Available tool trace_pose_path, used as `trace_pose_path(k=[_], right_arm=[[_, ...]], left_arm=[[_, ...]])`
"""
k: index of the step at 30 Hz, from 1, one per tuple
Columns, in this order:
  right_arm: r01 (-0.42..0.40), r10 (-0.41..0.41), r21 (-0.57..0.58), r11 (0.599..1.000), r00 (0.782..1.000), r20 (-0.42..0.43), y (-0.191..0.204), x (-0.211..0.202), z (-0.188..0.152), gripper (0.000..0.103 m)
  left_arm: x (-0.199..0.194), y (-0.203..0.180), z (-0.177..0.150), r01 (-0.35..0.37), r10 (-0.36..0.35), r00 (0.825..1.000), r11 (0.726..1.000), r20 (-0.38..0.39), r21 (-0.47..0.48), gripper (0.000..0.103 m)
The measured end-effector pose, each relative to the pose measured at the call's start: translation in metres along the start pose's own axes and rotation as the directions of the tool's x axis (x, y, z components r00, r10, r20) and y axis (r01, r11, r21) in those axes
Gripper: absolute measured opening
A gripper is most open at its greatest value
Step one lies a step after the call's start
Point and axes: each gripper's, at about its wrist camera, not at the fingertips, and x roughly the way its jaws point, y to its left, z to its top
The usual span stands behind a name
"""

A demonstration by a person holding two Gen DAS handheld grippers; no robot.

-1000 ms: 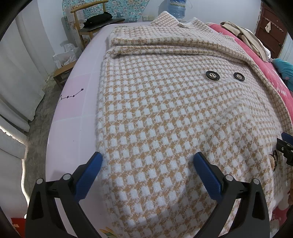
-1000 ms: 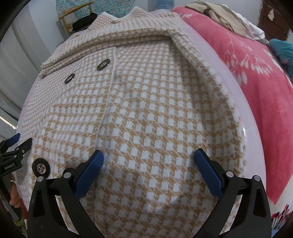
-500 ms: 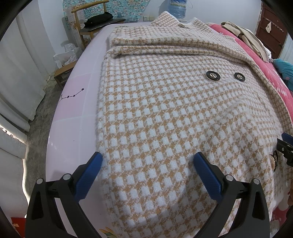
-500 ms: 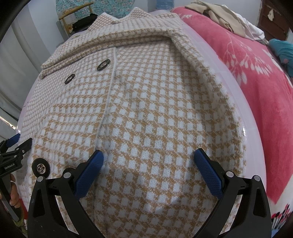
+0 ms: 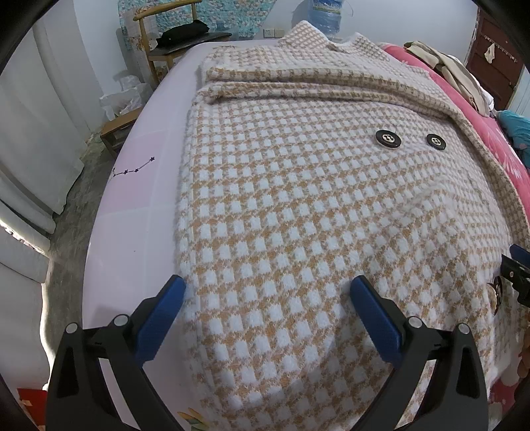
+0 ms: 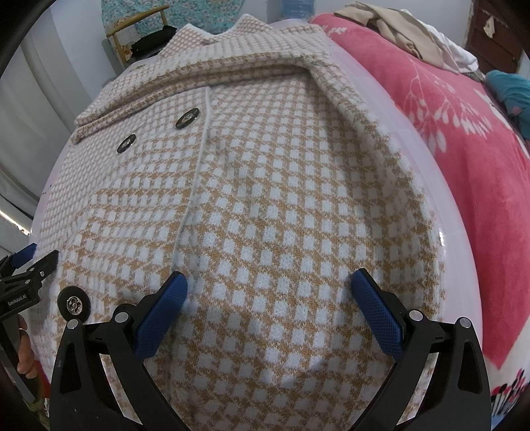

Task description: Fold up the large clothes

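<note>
Checked tan-and-white coat [image 5: 298, 205] lies flat, front side up, on the pale lilac bed sheet [image 5: 132, 205], collar at the far end, hem at the near edge. Both sleeves look folded in across the chest, forming a band just below the collar. Two black buttons [image 5: 388, 138] sit side by side on the upper front; a third black button [image 6: 73, 304] is down near the hem. Left gripper [image 5: 265, 291] hovers over the near-left part of the coat, jaws spread wide, nothing between them; its left blue pad [image 5: 162, 318] sits right at the coat's left edge where it meets the sheet, right pad over the fabric. Right gripper [image 6: 270, 285] is over the near-right part, jaws likewise spread and empty, left pad beside the front placket seam, right pad inside the coat's right edge. Can't tell whether either set of pads touches the cloth. Each gripper shows at the edge of the other's view, so they're side by side at the hem end. Right of the coat: pink floral blanket [image 6: 463, 149] with a beige clothes pile [image 6: 397, 30] at the far end. Far left: wooden chair [image 5: 172, 43] with something dark on it.
</note>
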Motion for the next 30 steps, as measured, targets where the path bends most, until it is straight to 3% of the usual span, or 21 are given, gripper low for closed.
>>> trace_pose_path(k=[8, 14, 22, 30], right_arm=[[0.0, 0.0, 0.0, 1.0, 1.0, 0.001, 0.0, 0.0, 0.0, 0.095], [0.0, 0.0, 0.002, 1.0, 1.0, 0.002, 0.001, 0.001, 0.0, 0.095], [0.001, -0.001, 0.002, 1.0, 1.0, 0.003, 0.001, 0.001, 0.0, 0.095], [0.001, -0.001, 0.003, 1.0, 1.0, 0.012, 0.001, 0.002, 0.001, 0.095]], left_arm=[[-0.005, 0.001, 0.0, 0.013, -0.013, 1.0, 1.0, 0.01, 0.008, 0.098], [-0.016, 0.014, -0.003, 0.068, -0.068, 0.997, 0.998, 0.027, -0.015, 0.098], [-0.048, 0.029, -0.03, 0.055, -0.055, 0.994, 0.998, 0.092, 0.001, 0.098], [-0.068, 0.043, -0.065, 0.13, -0.123, 0.986, 0.99, 0.113, -0.052, 0.096]])
